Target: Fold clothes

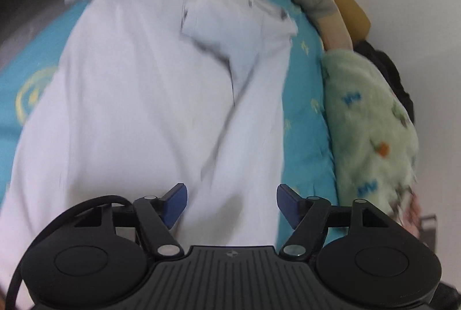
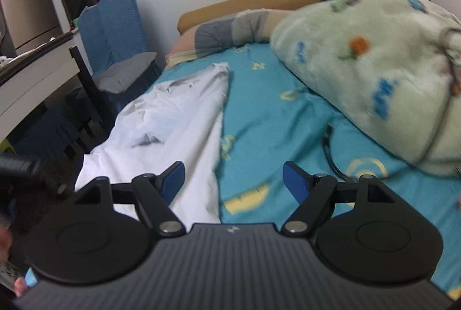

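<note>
A white garment (image 1: pixel 144 97) lies spread lengthwise on the teal bed sheet (image 1: pixel 305 123), with a folded flap near its far end. My left gripper (image 1: pixel 232 205) is open and empty, hovering over the garment's near end. In the right wrist view the same white garment (image 2: pixel 173 120) lies along the bed's left side on the teal sheet (image 2: pixel 273 114). My right gripper (image 2: pixel 233 183) is open and empty, above the garment's right edge where it meets the sheet.
A fluffy green blanket (image 2: pixel 374 74) is heaped on the bed's right side. A pillow (image 2: pixel 224 30) and tan headboard (image 2: pixel 250 2) are at the far end. A black cable (image 2: pixel 331 151) lies on the sheet. A chair (image 2: pixel 115 30) and desk (image 2: pixel 34 71) stand left of the bed.
</note>
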`<move>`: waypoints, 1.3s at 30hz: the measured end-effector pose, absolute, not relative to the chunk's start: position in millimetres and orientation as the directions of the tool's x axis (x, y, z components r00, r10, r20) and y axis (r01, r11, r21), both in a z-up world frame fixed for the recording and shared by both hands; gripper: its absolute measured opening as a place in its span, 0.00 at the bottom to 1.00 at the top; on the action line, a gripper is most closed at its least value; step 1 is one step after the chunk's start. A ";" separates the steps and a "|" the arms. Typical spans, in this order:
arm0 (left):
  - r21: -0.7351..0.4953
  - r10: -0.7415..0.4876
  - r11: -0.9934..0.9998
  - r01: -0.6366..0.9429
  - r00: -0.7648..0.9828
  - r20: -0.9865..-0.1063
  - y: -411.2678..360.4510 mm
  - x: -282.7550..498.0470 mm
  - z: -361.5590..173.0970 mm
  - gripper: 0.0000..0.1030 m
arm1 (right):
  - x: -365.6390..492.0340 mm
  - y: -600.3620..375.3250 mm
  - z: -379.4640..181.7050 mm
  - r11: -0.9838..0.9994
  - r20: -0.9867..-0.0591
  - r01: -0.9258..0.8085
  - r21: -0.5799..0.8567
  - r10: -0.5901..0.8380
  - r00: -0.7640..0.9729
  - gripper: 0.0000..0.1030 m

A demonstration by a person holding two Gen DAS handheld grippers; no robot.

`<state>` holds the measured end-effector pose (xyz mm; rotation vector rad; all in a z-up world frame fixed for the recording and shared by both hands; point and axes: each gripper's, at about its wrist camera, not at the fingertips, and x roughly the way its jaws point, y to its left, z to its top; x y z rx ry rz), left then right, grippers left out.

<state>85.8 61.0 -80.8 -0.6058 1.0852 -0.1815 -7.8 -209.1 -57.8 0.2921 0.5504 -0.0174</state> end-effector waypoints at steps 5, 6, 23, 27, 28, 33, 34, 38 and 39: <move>-0.560 -0.349 0.781 -0.277 0.551 -0.758 60.1 150.3 -107.0 0.75 | 18.7 -202.5 -93.2 0.969 -0.550 0.101 0.227 0.042 0.834 0.74; -0.582 -0.363 0.759 -0.291 0.553 -0.750 59.8 161.6 -117.0 0.75 | 23.2 -203.1 -99.4 0.973 -0.566 0.104 0.208 0.033 0.824 0.74; -0.326 -0.083 0.909 -0.260 0.653 -0.753 11.0 290.2 -151.2 0.02 | 78.5 -227.8 -147.1 0.938 -0.596 0.169 0.304 0.049 0.801 0.74; -0.157 0.076 0.951 -0.265 0.697 -0.713 21.0 300.4 -130.3 0.02 | 79.2 -228.6 -147.3 0.942 -0.590 0.174 0.287 0.031 0.807 0.74; -0.157 0.062 0.955 -0.253 0.686 -0.725 24.3 302.5 -130.0 0.04 | 79.4 -229.6 -146.8 0.941 -0.586 0.176 0.291 0.030 0.810 0.74; -0.205 -0.068 0.969 -0.142 0.640 -0.765 30.2 265.1 -115.5 0.35 | 80.3 -230.6 -144.1 0.940 -0.574 0.169 0.295 0.033 0.818 0.74; -0.188 -0.075 0.976 -0.107 0.646 -0.759 28.5 249.3 -107.1 0.46 | 79.6 -229.5 -142.7 0.943 -0.569 0.164 0.291 0.033 0.821 0.74; -0.119 -0.083 0.993 -0.008 0.673 -0.735 20.3 172.8 -68.5 0.74 | 73.5 -225.2 -133.7 0.952 -0.541 0.141 0.270 0.029 0.841 0.74; -0.102 -0.083 0.995 0.011 0.677 -0.731 18.2 153.1 -58.7 0.77 | 71.4 -224.1 -131.0 0.955 -0.532 0.135 0.265 0.028 0.846 0.74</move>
